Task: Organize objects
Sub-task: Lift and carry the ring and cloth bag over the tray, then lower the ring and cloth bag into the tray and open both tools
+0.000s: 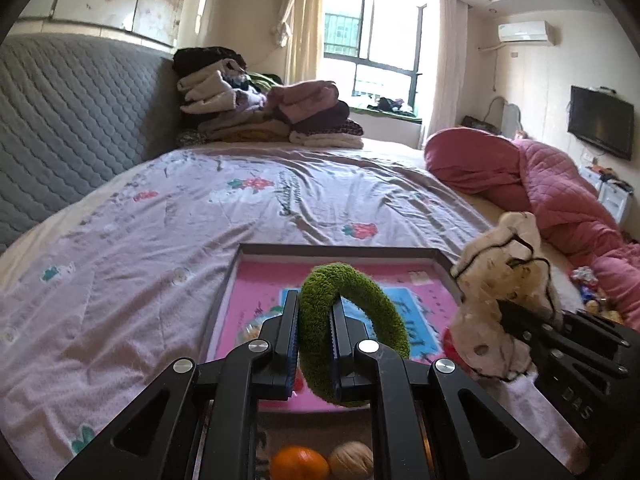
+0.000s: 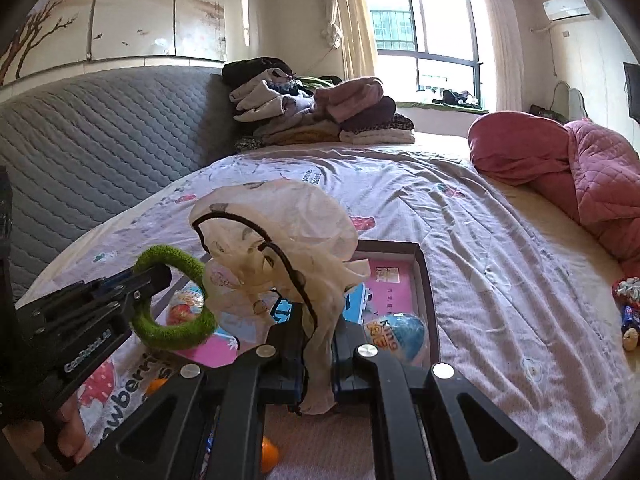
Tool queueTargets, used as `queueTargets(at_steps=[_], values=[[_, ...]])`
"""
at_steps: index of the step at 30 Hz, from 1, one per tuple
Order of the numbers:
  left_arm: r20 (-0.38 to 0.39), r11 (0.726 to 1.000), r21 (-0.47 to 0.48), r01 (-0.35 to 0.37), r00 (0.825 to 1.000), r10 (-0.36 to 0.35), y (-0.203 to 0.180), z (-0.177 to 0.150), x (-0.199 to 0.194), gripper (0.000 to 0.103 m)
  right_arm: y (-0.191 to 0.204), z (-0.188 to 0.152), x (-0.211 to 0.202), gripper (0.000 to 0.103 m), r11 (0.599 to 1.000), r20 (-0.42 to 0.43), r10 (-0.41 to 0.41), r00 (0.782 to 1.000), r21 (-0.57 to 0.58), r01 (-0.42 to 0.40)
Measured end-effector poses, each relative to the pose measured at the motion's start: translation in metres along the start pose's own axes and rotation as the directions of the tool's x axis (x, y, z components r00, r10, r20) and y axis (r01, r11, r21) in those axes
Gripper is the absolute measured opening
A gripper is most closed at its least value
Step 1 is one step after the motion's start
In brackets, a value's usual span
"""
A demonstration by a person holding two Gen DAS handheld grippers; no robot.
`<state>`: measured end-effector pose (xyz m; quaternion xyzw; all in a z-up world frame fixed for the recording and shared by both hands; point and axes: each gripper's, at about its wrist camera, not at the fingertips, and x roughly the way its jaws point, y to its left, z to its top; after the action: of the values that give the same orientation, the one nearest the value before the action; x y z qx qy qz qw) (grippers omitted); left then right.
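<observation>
My left gripper (image 1: 314,340) is shut on a fuzzy green ring (image 1: 352,320), held above a shallow dark-rimmed box (image 1: 340,249) with a pink printed bottom on the bed. In the right wrist view the same left gripper (image 2: 158,276) holds the green ring (image 2: 176,320) at the left. My right gripper (image 2: 316,344) is shut on a cream sheer cloth pouch with a black cord (image 2: 288,240), lifted over the box (image 2: 426,280). The left wrist view has this pouch (image 1: 500,300) at its right edge, in the right gripper (image 1: 516,320).
A blue egg-shaped toy (image 2: 400,334) and a red one (image 2: 186,306) lie in the box. An orange (image 1: 298,464) and a beige ball (image 1: 352,460) sit below the left gripper. Folded clothes (image 1: 264,108) and a pink quilt (image 1: 560,192) lie on the bed, small items (image 2: 628,320) at its right edge.
</observation>
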<state>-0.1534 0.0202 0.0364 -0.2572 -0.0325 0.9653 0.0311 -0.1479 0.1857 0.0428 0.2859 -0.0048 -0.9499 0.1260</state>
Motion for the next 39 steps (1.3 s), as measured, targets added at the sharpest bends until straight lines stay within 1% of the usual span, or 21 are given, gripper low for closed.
queueTargets(at_steps=[1, 7, 11, 16, 19, 23, 29, 33, 39], values=[[-0.004, 1.000, 0.001, -0.005, 1.000, 0.005, 0.000, 0.001, 0.004, 0.012, 0.000, 0.000, 0.003, 0.010, 1.000, -0.006, -0.004, 1.000, -0.001, 0.004], [-0.062, 1.000, -0.017, 0.024, 0.998, -0.025, 0.003, 0.004, 0.032, 0.012, -0.007, -0.001, 0.022, 0.010, 1.000, -0.051, -0.004, 0.999, 0.015, 0.005], [-0.088, 1.000, 0.000, 0.016, 0.996, -0.016, 0.000, 0.004, 0.045, 0.012, -0.008, -0.005, 0.034, 0.010, 1.000, -0.081, -0.011, 0.997, 0.009, 0.011], [-0.119, 1.000, 0.007, 0.021, 0.993, -0.020, -0.001, 0.000, 0.054, 0.013, -0.010, -0.010, 0.048, 0.010, 1.000, -0.126, -0.023, 0.992, 0.004, 0.023], [-0.143, 0.999, 0.011, 0.030, 0.989, -0.028, -0.002, -0.002, 0.059, 0.013, -0.009, -0.012, 0.053, 0.010, 1.000, -0.137, -0.024, 0.990, 0.002, 0.025], [-0.163, 0.999, 0.024, 0.037, 0.986, -0.033, -0.004, -0.005, 0.064, 0.013, -0.003, -0.011, 0.067, 0.010, 0.998, -0.148, -0.047, 0.988, -0.041, 0.041], [-0.210, 0.997, 0.050, 0.056, 0.977, -0.044, -0.008, -0.012, 0.073, 0.013, 0.004, -0.022, 0.081, 0.011, 0.997, -0.201, -0.055, 0.978, -0.062, 0.043], [-0.243, 0.995, 0.068, 0.069, 0.969, -0.051, -0.012, -0.017, 0.076, 0.013, 0.004, -0.025, 0.079, 0.014, 0.997, -0.208, -0.060, 0.976, -0.065, 0.048], [-0.286, 0.995, 0.072, 0.073, 0.957, -0.050, -0.013, -0.025, 0.084, 0.014, 0.001, -0.028, 0.078, 0.015, 0.996, -0.223, -0.070, 0.972, -0.061, 0.058]])
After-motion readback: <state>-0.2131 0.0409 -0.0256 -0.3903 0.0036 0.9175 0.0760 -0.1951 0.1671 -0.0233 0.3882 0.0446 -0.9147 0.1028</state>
